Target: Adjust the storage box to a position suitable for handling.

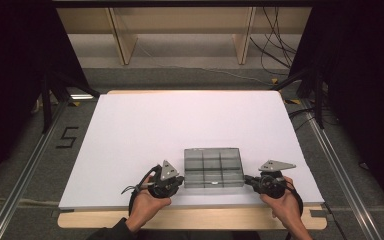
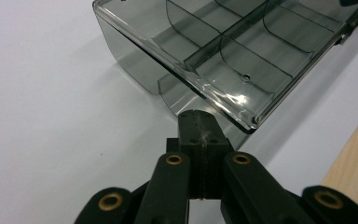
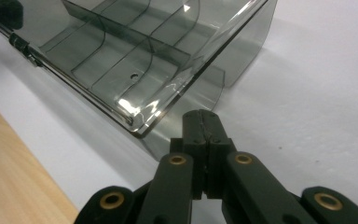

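Smoked-plastic compartment box [image 1: 213, 167] near the white board's [image 1: 145, 130] front edge, flanked by clenched, empty left gripper [image 1: 179, 179] and right gripper [image 1: 247, 179].

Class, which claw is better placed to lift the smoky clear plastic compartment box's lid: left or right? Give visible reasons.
Neither clearly: the left claw and right claw, both shut, flank the smoky clear plastic compartment box symmetrically, each at a near corner.
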Available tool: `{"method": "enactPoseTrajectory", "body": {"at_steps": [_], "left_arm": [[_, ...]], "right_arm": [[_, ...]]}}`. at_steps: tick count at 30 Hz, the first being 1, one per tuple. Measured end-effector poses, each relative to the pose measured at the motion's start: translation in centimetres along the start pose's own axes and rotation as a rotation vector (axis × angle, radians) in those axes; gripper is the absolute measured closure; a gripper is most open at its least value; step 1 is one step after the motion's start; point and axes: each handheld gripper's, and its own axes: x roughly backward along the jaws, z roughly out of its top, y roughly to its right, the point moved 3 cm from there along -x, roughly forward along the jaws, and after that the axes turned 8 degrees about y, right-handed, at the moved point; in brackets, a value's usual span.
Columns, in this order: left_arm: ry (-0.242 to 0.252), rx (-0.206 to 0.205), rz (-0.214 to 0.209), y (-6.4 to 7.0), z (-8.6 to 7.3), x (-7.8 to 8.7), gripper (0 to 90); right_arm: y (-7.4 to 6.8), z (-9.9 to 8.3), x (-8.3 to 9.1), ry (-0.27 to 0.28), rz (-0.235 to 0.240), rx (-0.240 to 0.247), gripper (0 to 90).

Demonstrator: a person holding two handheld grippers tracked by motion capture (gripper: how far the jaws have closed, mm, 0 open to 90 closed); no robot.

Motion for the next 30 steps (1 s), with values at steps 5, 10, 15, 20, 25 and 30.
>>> {"method": "enactPoseTrajectory", "body": {"at_steps": [5, 10, 15, 20, 25, 30], "left_arm": [[0.023, 0.024, -0.007, 0.6, -0.5, 0.5, 89.6], [0.018, 0.010, 0.011, 0.6, -0.9, 1.0, 89.6], [0.028, 0.011, 0.009, 1.0, -1.2, 1.2, 89.6], [0.036, 0.014, 0.014, 1.1, -1.4, 1.6, 89.6], [0.024, 0.020, 0.012, 0.7, -1.7, 2.1, 89.6], [0.027, 0.025, 0.011, 0.8, -1.9, 2.1, 89.5]], "right_arm": [[-0.5, -0.3, 0.4, -0.012, -0.007, 0.028, 90.0], [-1.7, -0.8, 0.8, -0.019, -0.003, -0.002, 90.0], [-2.0, -0.9, 1.1, -0.017, -0.005, 0.044, 90.0], [-2.2, -0.9, 1.2, -0.019, 0.000, 0.041, 90.0], [-2.6, -1.0, 0.9, -0.008, 0.015, 0.046, 90.0], [-2.7, -1.0, 0.8, -0.009, 0.037, 0.027, 90.0]]}}
